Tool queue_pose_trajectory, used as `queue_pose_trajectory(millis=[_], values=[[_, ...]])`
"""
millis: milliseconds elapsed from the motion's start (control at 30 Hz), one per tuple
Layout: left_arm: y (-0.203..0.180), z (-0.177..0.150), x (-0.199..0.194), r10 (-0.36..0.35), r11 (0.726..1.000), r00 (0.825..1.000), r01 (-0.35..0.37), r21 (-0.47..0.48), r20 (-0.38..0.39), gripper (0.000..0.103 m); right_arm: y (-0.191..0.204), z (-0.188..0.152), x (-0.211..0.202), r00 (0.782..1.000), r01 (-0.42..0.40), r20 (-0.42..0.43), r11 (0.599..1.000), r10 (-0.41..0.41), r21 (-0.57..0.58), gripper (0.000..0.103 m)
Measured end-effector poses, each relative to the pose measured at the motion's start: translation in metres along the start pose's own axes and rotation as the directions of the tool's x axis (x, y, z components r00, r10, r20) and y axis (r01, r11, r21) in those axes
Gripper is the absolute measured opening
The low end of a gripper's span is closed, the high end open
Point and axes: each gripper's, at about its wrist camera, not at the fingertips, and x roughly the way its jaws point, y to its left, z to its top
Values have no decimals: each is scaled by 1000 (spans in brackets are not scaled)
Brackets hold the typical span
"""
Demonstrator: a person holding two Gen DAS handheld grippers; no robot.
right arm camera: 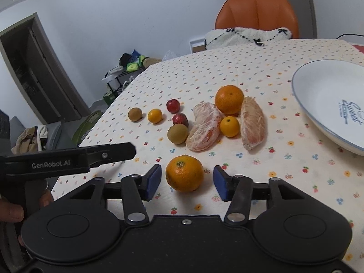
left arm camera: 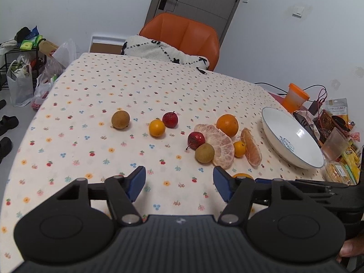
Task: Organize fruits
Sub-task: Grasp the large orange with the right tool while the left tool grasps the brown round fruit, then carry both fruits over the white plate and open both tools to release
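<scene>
Flower-printed tablecloth (right arm camera: pixel 261 170) fills both views, white shallow bowl (right arm camera: pixel 329 100) at right. Right gripper (right arm camera: pixel 186 182) is spread wide around a round orange mandarin (right arm camera: pixel 184 173), pads not touching it. Left gripper (left arm camera: pixel 179 180) hangs released, lower centre, near 2 peeled pomelo wedges (left arm camera: pixel 218 145).

Both your wrist views look low across the table (left arm camera: pixel 95 95) toward the orange chair (right arm camera: pixel 257 11), sharing the fruit cluster mid-frame.

Plate (right arm camera: pixel 323 95) cut off by right edge in right wrist view; near orange (left arm camera: pixel 243 175) mostly hidden behind left gripper's finger (left arm camera: pixel 224 182).
</scene>
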Motion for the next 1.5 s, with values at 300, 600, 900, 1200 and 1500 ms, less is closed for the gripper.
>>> queue_pose_trajectory(millis=[300,600,900,1200,1500], values=[[-11,10,17,-12,1000,1000,12,23,-16,62,-10,10,0,999,-31,-6,999,31,10,35],[-23,17,39,-26,999,999,26,22,-39,52,-26,18,-11,1000,-17,20,1000,16,25,35],[-29,16,66,-11,999,997,13,29,-78,26,-42,23,-29,998,5,61,999,-8,48,35],[-46,26,47,-9,1000,1000,9,22,-15,24,-51,29,-43,993,27,115,998,-33,54,35],[-74,38,43,13,999,999,-15,48,38,24,-60,37,-58,981,96,163,993,-105,67,35]])
